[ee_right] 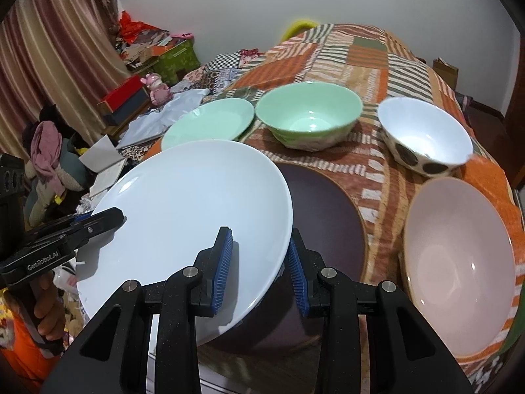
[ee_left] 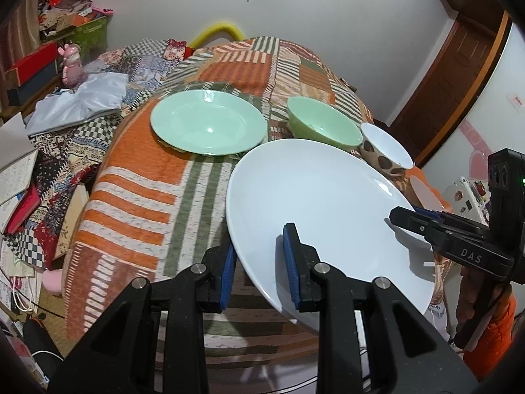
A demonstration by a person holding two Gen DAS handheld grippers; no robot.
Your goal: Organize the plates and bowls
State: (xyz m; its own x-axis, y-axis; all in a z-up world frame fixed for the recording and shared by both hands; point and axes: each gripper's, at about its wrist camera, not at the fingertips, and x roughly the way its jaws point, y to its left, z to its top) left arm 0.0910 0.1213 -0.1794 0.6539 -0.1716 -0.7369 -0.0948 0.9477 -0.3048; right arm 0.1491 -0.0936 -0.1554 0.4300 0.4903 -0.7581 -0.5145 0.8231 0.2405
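Up close, a large white plate [ee_left: 321, 203] is held tilted above the near edge of a surface [ee_left: 137, 197] covered with an orange, green and cream patchwork cloth. Far left, beyond the surface, lie clutter, books [ee_left: 16, 177] and a pink figurine [ee_left: 70, 65]. On the left, the left gripper [ee_left: 259, 259] pinches the plate's near-left rim between its blue pads, one pad above and one beneath. On the cloth behind, left of centre, a pale green plate [ee_left: 210, 124] lies flat; the white plate's far edge overlaps it in view. Just right of it stands a green bowl [ee_right: 308, 115], then a white bowl with dark spots [ee_right: 426, 134] further right. Under the white plate's right side sits a dark round plate [ee_right: 328, 210], partly hidden by it. The right gripper [ee_right: 261, 262] pinches the white plate's near-right rim, one pad above and one below. At near right a pale pink bowl [ee_right: 459, 252] stands close beside the dark plate. A hand [ee_right: 46, 308] in an orange sleeve holds the left gripper's handle.
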